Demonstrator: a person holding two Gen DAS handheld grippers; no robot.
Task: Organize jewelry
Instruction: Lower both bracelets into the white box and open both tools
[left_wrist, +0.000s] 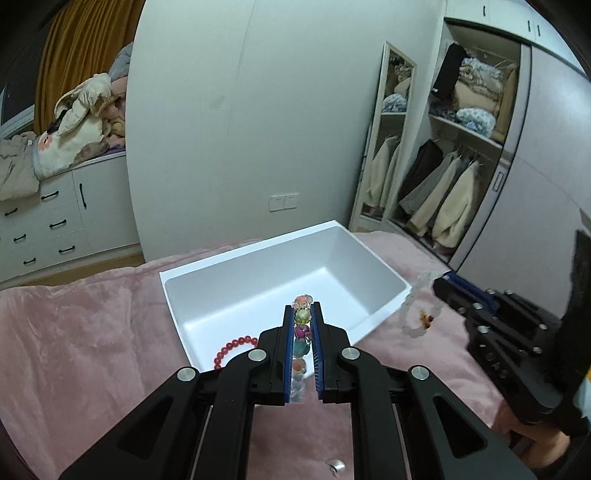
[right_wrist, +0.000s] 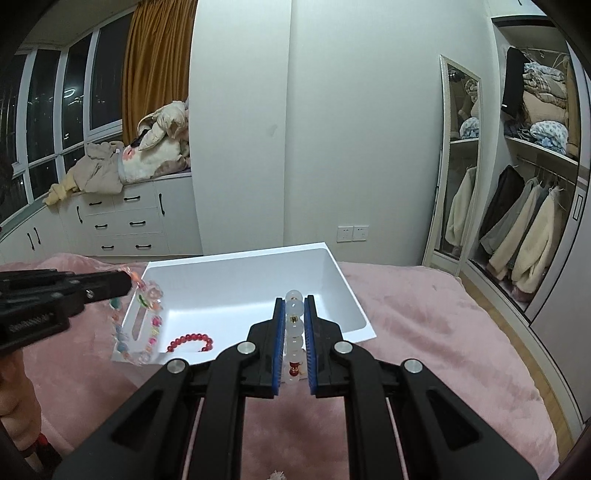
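Note:
A white box (left_wrist: 369, 258) (right_wrist: 343, 284) sits on the pink bed cover. A red bead bracelet (left_wrist: 232, 349) (right_wrist: 190, 341) lies in its near corner. My left gripper (left_wrist: 302, 314) is shut on a multicolour bead bracelet (left_wrist: 301, 334), held above the box's near rim; the bracelet hangs from it in the right wrist view (right_wrist: 138, 325). My right gripper (right_wrist: 294, 306) is shut on a white bead bracelet (right_wrist: 294, 325) with red and gold beads, above the box's right side. It dangles beside the box in the left wrist view (left_wrist: 413, 310).
A small silver piece (left_wrist: 337, 466) lies on the pink cover (left_wrist: 92, 332) near the front edge. An open wardrobe (right_wrist: 535, 184) and mirror stand at right, white drawers (right_wrist: 125, 221) with piled clothes at left.

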